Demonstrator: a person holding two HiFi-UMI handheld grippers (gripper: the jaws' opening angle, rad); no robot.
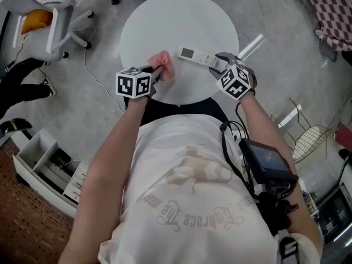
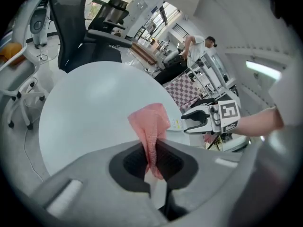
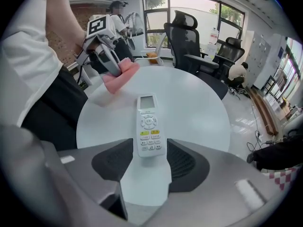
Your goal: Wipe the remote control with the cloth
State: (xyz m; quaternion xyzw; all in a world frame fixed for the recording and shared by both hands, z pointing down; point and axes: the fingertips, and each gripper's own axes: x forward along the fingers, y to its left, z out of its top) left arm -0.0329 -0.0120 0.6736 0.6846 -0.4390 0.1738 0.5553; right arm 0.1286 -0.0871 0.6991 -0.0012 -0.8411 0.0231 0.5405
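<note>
Head view: the remote control lay on the bench; left gripper view: the left gripper clenched the cloth; right gripper view: the right gripper, released, straddled the remote control's near end, best steadied there before wiping lengthwise.

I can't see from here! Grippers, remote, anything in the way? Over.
Left gripper shut on pink cloth. Right gripper open astride remote control on round table. Nothing between cloth and remote.
</note>
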